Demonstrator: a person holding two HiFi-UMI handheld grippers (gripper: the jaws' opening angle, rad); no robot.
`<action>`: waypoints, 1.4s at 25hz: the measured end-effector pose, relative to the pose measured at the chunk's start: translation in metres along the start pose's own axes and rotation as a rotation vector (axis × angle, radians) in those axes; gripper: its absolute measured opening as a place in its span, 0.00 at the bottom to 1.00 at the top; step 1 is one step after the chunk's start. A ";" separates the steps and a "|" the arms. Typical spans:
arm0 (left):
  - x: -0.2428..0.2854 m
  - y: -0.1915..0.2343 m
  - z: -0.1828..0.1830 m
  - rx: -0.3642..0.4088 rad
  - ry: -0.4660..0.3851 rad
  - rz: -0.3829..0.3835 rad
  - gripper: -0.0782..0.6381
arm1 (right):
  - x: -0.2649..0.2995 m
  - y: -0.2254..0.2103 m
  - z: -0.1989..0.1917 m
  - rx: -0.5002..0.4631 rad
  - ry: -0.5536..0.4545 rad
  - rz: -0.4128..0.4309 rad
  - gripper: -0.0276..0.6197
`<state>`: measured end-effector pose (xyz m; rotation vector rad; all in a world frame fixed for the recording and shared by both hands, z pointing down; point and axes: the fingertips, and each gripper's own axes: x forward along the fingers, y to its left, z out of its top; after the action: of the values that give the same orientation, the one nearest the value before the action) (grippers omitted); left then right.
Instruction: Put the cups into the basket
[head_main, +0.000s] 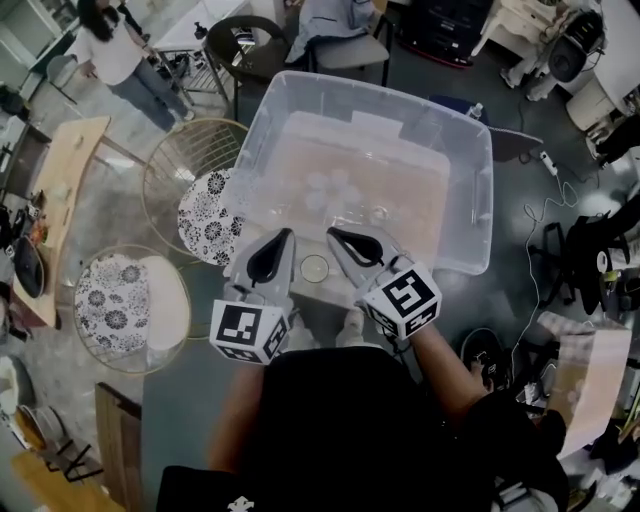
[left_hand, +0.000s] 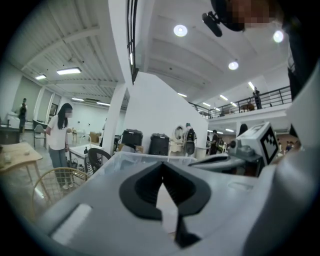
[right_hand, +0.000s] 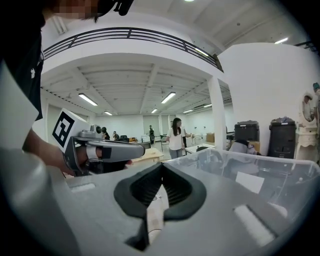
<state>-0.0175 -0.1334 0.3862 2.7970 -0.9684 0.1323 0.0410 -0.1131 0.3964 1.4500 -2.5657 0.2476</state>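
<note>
head view looks steeply down on the clear plastic basket (head_main: 470, 135). its see-through walls make the contents hard to read: a few faint clear cups (head_main: 330, 188) seem to lie on its floor, their number unclear. one small round rim (head_main: 314, 267) sits just outside the basket's near wall, between the two grippers; whether it is a cup i cannot tell. the left gripper (head_main: 287, 235) and right gripper (head_main: 334, 233) point at that wall side by side, near but apart. each gripper's own view shows its jaws pressed together, nothing between them. the dark top (head_main: 350, 430) partly hides the person's arms.
</note>
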 end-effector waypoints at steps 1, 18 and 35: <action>-0.003 0.003 -0.002 -0.004 0.002 0.007 0.12 | 0.004 0.005 -0.003 0.006 0.008 0.018 0.05; -0.036 0.043 -0.017 -0.059 -0.006 0.147 0.12 | 0.066 0.059 -0.095 -0.035 0.292 0.241 0.05; -0.060 0.055 -0.031 -0.097 0.003 0.247 0.12 | 0.083 0.063 -0.234 -0.161 0.685 0.307 0.11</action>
<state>-0.0999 -0.1337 0.4157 2.5805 -1.2807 0.1189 -0.0368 -0.0954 0.6400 0.7293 -2.1498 0.4712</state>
